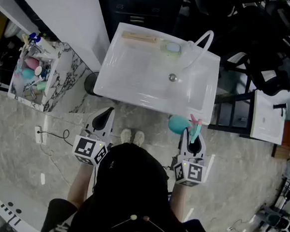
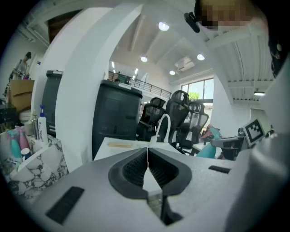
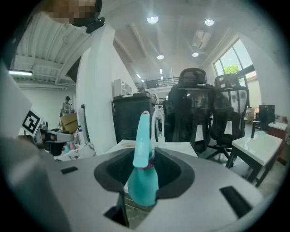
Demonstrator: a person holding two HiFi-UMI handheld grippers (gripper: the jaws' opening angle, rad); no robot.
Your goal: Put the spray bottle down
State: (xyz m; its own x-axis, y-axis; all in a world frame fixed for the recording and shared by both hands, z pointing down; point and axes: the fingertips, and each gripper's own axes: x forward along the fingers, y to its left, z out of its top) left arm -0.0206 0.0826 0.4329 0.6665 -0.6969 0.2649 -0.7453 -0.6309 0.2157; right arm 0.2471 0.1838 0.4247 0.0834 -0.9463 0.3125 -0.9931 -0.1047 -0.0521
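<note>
the bottle [image 3: 143, 179] is clamped in the right gripper [image 1: 194, 142], held just before the near rim of the sink [image 1: 136, 96]; the left gripper [image 2: 147, 158] is closed, empty. it should be seated upright before the jaws are parted.

white sink [image 1: 147, 101] bears wooden stick [image 1: 139, 37] (far edge).

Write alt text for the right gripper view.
Close-up along the right gripper, whose fingers clamp a teal spray bottle with its nozzle end pointing up. Behind it are a white sink, black office chairs and a white pillar under ceiling lights.
</note>
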